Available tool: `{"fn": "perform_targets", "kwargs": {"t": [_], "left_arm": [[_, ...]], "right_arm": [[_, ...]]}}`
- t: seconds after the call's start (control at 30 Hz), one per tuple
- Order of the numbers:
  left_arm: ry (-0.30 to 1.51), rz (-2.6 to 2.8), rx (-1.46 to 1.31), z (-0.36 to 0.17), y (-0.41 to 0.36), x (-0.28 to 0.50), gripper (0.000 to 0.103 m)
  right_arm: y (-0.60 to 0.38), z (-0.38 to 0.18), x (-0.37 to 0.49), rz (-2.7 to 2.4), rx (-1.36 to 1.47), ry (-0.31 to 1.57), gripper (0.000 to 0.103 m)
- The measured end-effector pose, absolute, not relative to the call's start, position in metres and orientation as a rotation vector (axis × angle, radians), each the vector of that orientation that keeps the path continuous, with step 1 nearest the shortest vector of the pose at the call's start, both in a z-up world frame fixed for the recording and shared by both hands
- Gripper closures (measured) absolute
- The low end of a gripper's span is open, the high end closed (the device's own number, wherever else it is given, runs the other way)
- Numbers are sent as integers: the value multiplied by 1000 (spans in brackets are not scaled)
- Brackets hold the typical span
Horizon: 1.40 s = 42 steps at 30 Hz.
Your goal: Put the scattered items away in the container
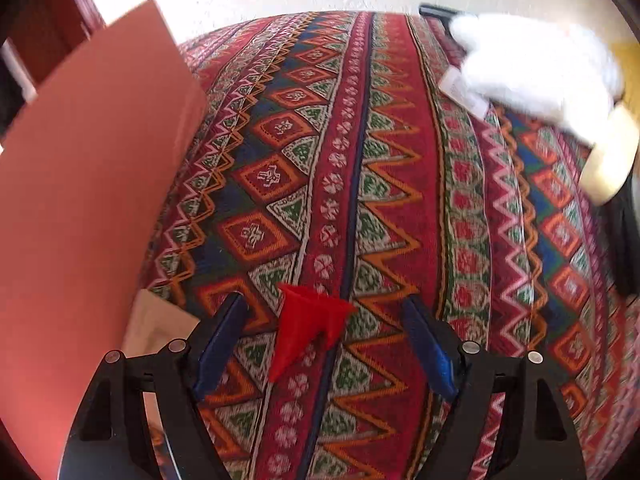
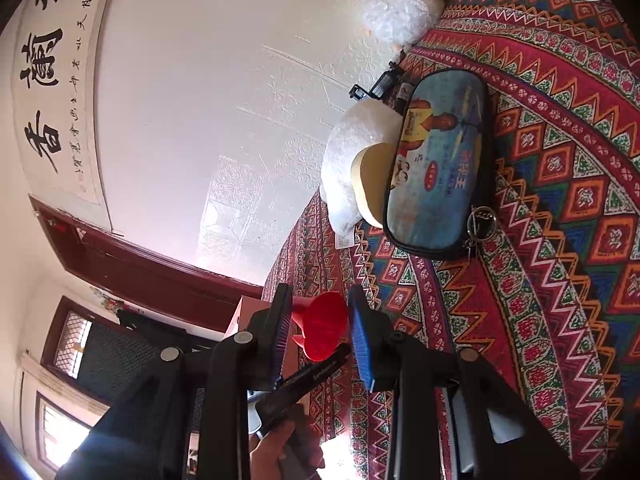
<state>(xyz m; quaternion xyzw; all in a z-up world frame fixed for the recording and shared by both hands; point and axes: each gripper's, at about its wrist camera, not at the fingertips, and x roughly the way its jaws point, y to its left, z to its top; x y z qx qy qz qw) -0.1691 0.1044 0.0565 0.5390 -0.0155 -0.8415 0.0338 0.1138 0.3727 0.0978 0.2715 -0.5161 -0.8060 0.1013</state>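
Between the left claw (image 1: 324,340), its jaws wide and touching nothing, a red funnel (image 1: 310,326) lies on the patterned bedspread (image 1: 380,160). Right claw (image 2: 320,332) narrowly frames that funnel; contact unclear. Red box (image 1: 80,184) is cropped.

— What is behind, in the right wrist view?

— A white wall (image 2: 192,92) with embossed pattern fills the upper middle. A calligraphy scroll (image 2: 52,80) hangs at upper left. Below it runs a dark red door frame (image 2: 160,276).

— And the light?

— Bright daylight enters through a window (image 2: 60,436) at lower left. A patterned red cloth (image 2: 560,240) covers the surface.
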Motion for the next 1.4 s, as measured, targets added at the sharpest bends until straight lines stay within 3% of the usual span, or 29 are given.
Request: {"fn": "perform_targets", "kwargs": {"t": [0.03,0.07,0.23,0.37,0.6,0.7,0.8,0.83,0.9,0.93,0.97,1.3,1.4], "left_arm": [[-62,-2618,1658,60,108,-168,61],[-101,-2633,1644,66,113,-166,73],[-54,-2730,1530,103,121,-144,73],[42,-2879,1392,164,106,-103,73],[195,-3013,926,297,-24,-12,73],[368,-3003,978,305,-93,-18,73],[384,-2943,1081,289,-133,-31,72],[421,-2935,1114,281,-143,-34,70],[521,-2914,1149,270,-162,-36,48],[562,-2911,1141,264,-171,-31,26],[594,-2916,1119,258,-177,-25,16],[838,-2749,1001,221,-274,-13,16],[832,-2703,995,216,-294,-7,16]], "right_arm": [[372,99,113,-2384,801,-1520,76],[372,99,112,-2385,800,-1517,76],[369,97,109,-2377,813,-1514,76],[366,99,108,-2371,815,-1499,76],[358,95,104,-2367,847,-1481,76],[351,96,103,-2377,857,-1451,76],[339,99,101,-2394,876,-1403,76],[334,99,101,-2396,882,-1385,76],[322,103,101,-2400,903,-1333,76],[313,106,101,-2407,910,-1293,76],[304,110,103,-2415,914,-1252,76],[93,187,96,-2306,894,-598,76],[22,198,86,-2261,875,-425,76]]}}
